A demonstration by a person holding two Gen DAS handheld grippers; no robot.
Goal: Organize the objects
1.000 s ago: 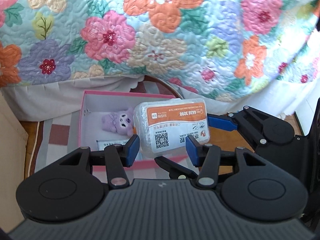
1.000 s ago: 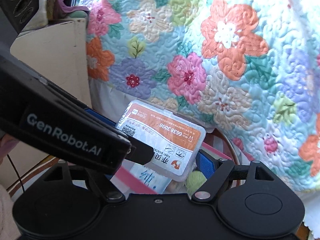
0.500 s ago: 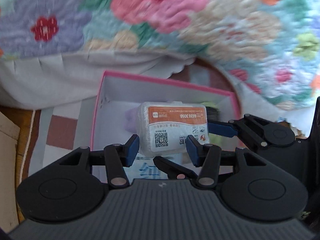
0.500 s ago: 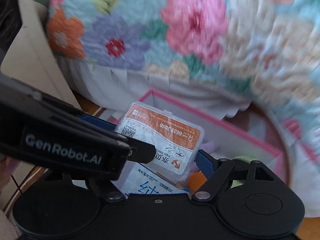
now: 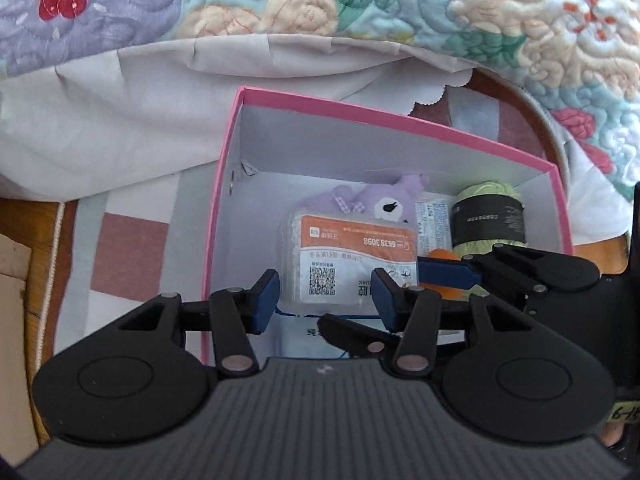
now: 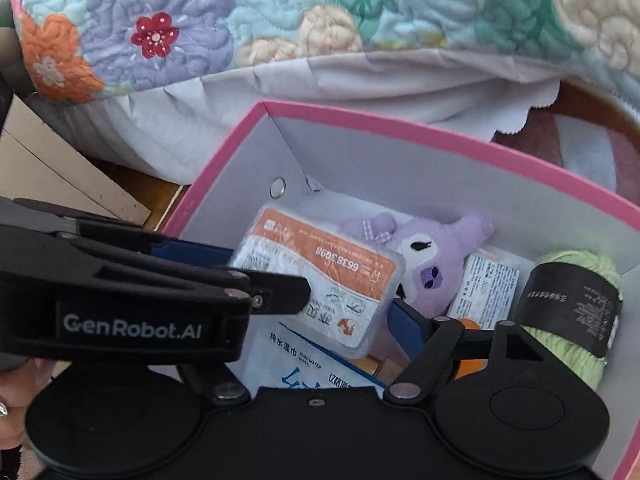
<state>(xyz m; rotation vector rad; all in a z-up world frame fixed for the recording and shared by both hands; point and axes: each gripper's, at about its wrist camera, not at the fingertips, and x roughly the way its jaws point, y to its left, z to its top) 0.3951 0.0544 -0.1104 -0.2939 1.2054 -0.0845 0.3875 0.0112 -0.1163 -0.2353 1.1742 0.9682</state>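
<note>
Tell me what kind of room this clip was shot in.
Most likely a bedroom: a floral quilt with a pale sheet hangs over what looks like a bed edge, above a pink box of small belongings set on a checked mat.

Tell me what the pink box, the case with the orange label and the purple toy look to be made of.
Pink box: likely paperboard, matt pink outside, plain white inside, with folded corners. Case with the orange label: seemingly clear, glossy plastic with rounded corners and a printed paper sticker. Purple toy: soft plush fabric, fuzzy surface, stitched face.
</note>
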